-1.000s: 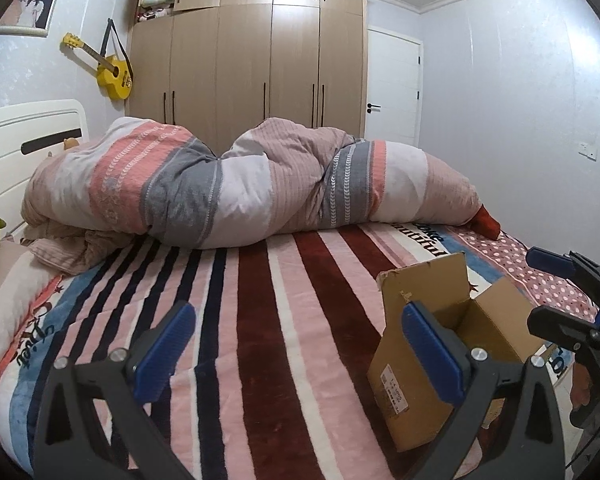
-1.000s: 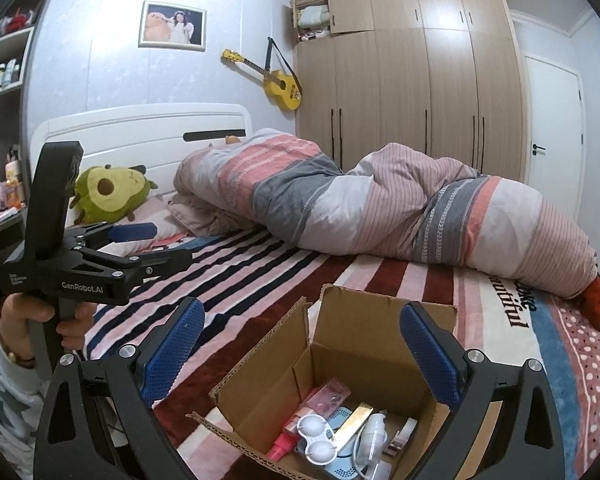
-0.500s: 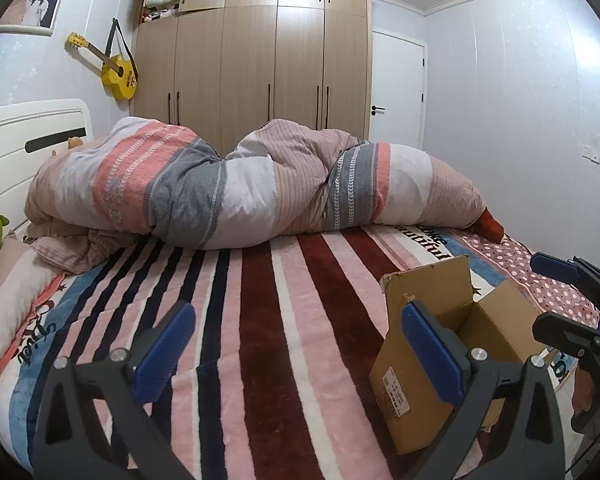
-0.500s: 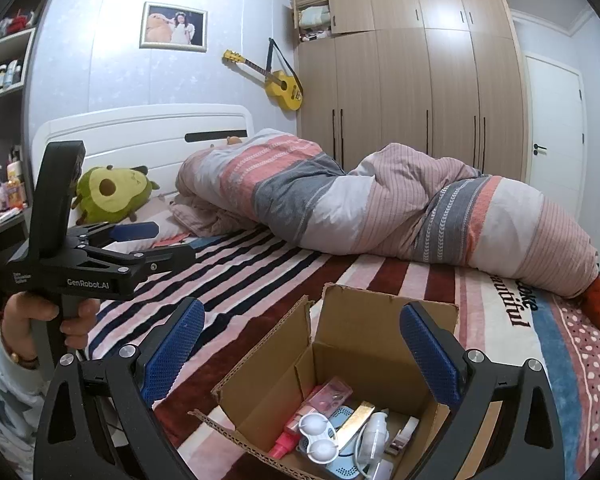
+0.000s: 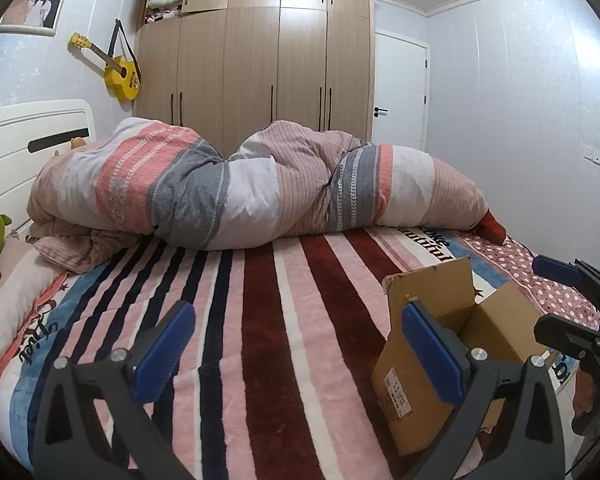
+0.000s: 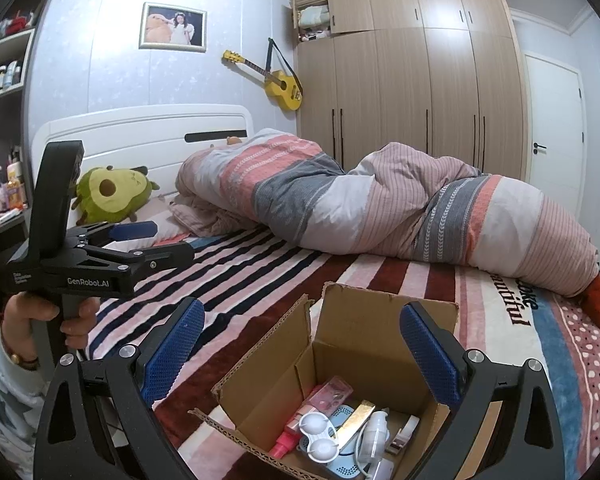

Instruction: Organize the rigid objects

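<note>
Both tongs, left (image 5: 296, 350) and right (image 6: 300, 346), gape wide and empty; cardboard box (image 6: 364, 344) of small items sits open on the bed (image 5: 260, 300) at lower centre of right view; apparently pre-grasp, next reach in.

Plain brown cardboard box (image 6: 364, 356) sits on a fleece blanket (image 5: 260, 320) striped pink, maroon, navy and white; behind the box lies a quilt (image 5: 240, 196) banded coral, grey and white.
</note>
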Demonstrator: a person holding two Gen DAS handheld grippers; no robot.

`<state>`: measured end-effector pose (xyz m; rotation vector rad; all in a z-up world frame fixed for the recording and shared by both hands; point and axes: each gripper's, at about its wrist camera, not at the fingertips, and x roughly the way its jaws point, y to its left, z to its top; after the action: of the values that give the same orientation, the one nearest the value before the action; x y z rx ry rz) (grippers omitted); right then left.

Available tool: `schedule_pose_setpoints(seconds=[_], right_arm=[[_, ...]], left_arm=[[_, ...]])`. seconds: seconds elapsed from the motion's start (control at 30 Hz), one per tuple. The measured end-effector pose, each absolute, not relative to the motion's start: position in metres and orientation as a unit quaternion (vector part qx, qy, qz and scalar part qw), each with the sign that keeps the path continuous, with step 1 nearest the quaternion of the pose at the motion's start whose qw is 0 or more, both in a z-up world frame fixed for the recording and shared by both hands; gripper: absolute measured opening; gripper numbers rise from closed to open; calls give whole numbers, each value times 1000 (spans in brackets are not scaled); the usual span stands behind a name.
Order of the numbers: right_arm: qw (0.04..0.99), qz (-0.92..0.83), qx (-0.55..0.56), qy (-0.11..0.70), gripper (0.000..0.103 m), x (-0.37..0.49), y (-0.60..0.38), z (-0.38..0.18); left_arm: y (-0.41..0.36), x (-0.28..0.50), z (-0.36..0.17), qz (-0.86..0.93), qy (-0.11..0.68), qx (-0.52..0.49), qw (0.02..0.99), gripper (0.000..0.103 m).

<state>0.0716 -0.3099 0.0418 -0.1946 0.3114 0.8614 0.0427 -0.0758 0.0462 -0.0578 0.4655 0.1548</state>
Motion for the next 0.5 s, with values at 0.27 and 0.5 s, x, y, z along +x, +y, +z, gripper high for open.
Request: schedule_pose_setpoints(seconds=[0.27, 0.5], right_arm=[[893, 415, -94, 150, 98, 71, -309, 42], [893, 414, -93, 150, 98, 71, -309, 42]], left_arm=[[-77, 42, 46, 78, 231, -30, 969, 102], [-79, 42, 47, 79, 230, -29, 970, 102]])
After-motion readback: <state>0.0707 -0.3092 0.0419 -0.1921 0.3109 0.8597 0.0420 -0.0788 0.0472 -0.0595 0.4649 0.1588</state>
